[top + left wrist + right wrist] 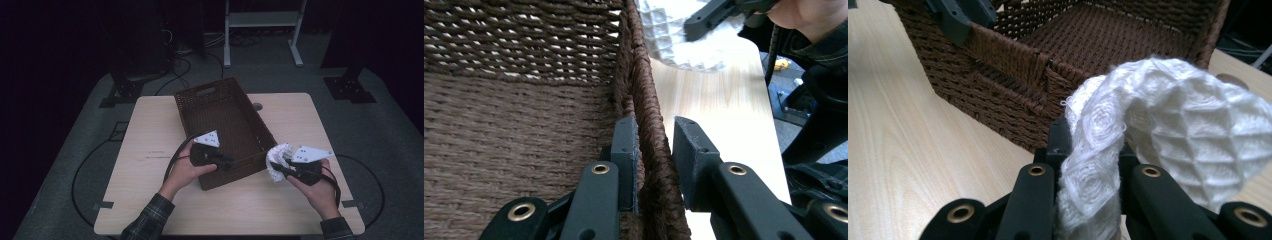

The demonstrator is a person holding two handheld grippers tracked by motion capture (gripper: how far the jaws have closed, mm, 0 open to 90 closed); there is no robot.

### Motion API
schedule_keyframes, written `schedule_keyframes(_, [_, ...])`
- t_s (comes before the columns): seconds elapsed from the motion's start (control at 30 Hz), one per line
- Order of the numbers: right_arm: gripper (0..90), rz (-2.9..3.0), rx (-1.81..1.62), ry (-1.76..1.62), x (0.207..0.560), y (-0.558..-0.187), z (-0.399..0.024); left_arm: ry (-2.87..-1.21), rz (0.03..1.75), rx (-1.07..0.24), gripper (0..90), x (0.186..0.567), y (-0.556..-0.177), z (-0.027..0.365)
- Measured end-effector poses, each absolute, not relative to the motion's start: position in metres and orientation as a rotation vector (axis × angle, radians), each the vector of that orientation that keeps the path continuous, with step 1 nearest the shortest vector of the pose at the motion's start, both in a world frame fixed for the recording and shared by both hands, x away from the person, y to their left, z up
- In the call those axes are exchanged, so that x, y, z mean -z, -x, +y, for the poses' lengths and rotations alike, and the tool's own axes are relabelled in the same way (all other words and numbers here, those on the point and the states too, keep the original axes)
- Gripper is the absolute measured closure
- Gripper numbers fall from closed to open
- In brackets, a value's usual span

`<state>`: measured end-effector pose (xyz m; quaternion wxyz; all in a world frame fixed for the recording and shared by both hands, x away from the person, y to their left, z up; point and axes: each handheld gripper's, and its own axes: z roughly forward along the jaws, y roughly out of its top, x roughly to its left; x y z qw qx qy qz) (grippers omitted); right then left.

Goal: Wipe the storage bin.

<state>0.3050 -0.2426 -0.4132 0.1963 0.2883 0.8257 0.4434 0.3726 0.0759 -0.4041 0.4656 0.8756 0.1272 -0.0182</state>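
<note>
Gripping basket wall (pixel 646 100) with left tongs (pixel 655 150), right tongs (pixel 1088 150) clamped on white cloth (pixel 1168 115)

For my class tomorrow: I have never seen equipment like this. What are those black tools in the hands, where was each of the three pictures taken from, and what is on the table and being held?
A person sits at a wooden table and holds a hand-operated tool with two black jaws in each hand; no robot arm is involved. The high view looks down from above the person. The other two pictures come from small cameras riding on each tool, looking along its jaws.

On the table stands a brown woven basket, with nothing visible inside it. The left gripper straddles the basket's near rim, one jaw inside and one outside, shut on the wall. The right gripper is shut on a white waffle-textured cloth, held up beside the basket's near corner, above the table.
</note>
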Motion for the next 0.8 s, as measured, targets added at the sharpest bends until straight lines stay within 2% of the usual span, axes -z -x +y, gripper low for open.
schedule_keyframes(0.47, [78.0, 2.390, -1.178, -0.876, 0.447, -0.322, -0.237, -2.169, 0.323, 0.062, 70.0, 0.406, -0.373, 0.075])
schedule_keyframes(0.8, [78.0, 2.430, -1.137, -0.910, 0.461, -0.327, -0.235, -2.173, 0.314, 0.071, 74.6, 0.406, -0.372, 0.075])
